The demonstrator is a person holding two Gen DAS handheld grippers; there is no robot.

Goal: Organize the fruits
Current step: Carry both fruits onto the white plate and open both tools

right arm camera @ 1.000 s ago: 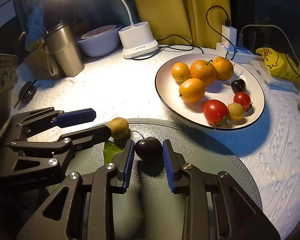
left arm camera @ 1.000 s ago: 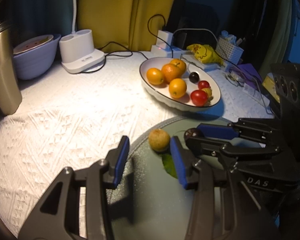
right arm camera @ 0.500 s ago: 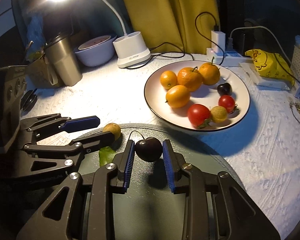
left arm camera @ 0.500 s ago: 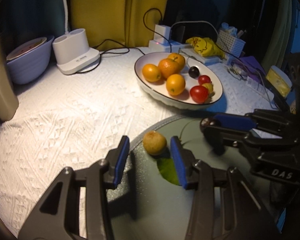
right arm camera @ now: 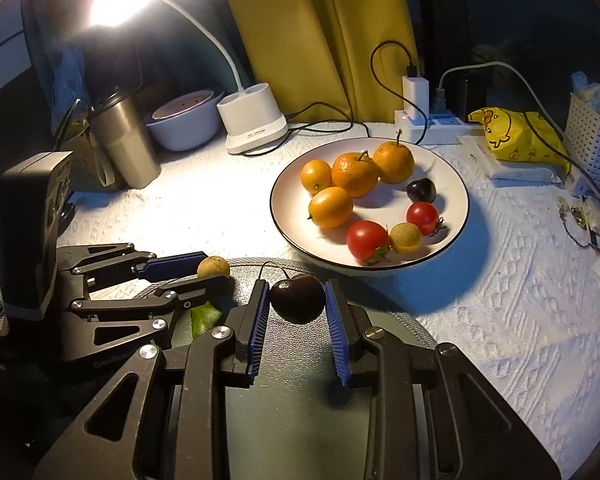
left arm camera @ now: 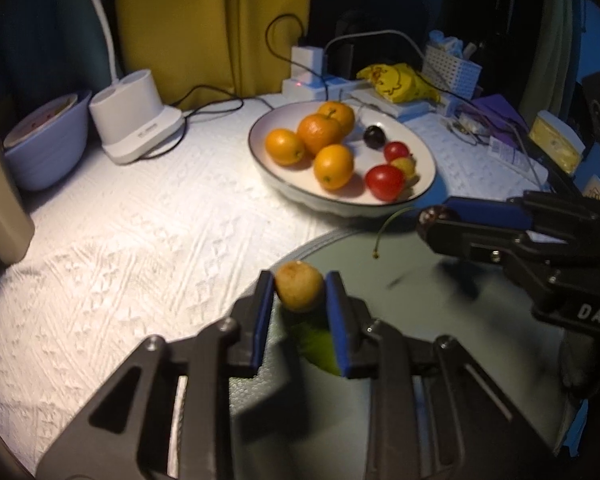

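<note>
My right gripper [right arm camera: 296, 300] pinches the dark cherry [right arm camera: 298, 298], my left gripper [left arm camera: 299, 292] the longan [left arm camera: 299, 286]; the white plate [right arm camera: 458, 184] lies ahead, nearer my right.

We see a lamp base [right arm camera: 256, 124], a steel tumbler [right arm camera: 124, 140], a lilac bowl [right arm camera: 184, 124] and a yellow packet [right arm camera: 516, 136] behind.

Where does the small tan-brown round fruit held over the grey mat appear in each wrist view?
Left wrist: small tan-brown round fruit at lower centre, between that gripper's blue fingers.
Right wrist: same fruit at left-centre, in the other gripper's tips.
Shared landmark: white oval plate.
</note>
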